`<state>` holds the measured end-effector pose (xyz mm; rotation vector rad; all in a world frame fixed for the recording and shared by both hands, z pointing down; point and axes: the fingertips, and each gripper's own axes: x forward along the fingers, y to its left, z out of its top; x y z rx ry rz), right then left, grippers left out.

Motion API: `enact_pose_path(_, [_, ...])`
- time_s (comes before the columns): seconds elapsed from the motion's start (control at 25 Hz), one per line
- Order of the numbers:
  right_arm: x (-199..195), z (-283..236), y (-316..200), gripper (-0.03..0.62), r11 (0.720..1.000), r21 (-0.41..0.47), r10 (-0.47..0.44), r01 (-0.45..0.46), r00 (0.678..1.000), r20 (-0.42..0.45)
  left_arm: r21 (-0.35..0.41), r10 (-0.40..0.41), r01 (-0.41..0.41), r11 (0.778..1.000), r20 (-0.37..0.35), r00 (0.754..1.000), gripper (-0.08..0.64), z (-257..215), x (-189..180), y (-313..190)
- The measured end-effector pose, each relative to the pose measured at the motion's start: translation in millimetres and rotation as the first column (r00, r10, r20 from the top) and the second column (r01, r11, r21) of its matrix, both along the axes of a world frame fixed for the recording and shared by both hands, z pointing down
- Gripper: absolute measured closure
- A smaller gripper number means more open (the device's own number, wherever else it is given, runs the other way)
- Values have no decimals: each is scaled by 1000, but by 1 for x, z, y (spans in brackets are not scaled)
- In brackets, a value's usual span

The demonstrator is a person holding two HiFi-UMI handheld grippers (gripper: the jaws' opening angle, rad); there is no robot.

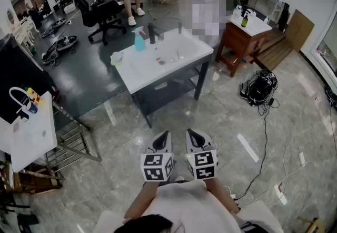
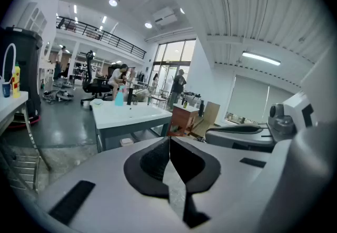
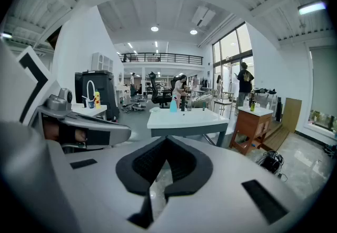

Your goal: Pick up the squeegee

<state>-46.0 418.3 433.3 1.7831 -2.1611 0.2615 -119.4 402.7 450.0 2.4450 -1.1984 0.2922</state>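
While no view shows a squeegee plainly, its place can only be guessed. The likeliest spot is the white desk (image 1: 181, 50) ahead, where a few small things lie near the middle of the top, too small to tell apart.

Going from the left, a small white desk (image 1: 32, 134) at the edge carries a yellow bottle (image 2: 16, 79). Next comes the white desk, with a blue spray bottle (image 1: 139, 40) and a dark tap (image 1: 151, 32) along its back. Further right stands a wooden desk (image 1: 239, 42), and a black bag (image 1: 259, 88) lies on the floor (image 1: 221, 121) beside it.

Low in the head view, the left gripper (image 1: 165, 136) and the right gripper (image 1: 191, 134) are held side by side, close together. They point toward the white desk and are well apart from it. Each gripper's own view shows its jaws pressed together with nothing between them, so both are closed and empty.

A squeegee is probably light, with a stiff handle and a soft rubber blade, and perhaps slick if wet. I would take the handle near its middle, across its narrow side, and leave the blade alone. The jaws must part first.
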Motion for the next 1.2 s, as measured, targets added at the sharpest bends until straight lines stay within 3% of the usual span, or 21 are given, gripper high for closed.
enact_pose_path(0.76, [11,11,7,565,999,-11,-31,31,998,52,-12,-3,3,1000,-25,1000,535,9,20,6])
enact_pose_path(1.2, [22,15,-16,565,999,-11,-30,30,998,53,-13,47,-47,999,3,999,535,16,40,-14])
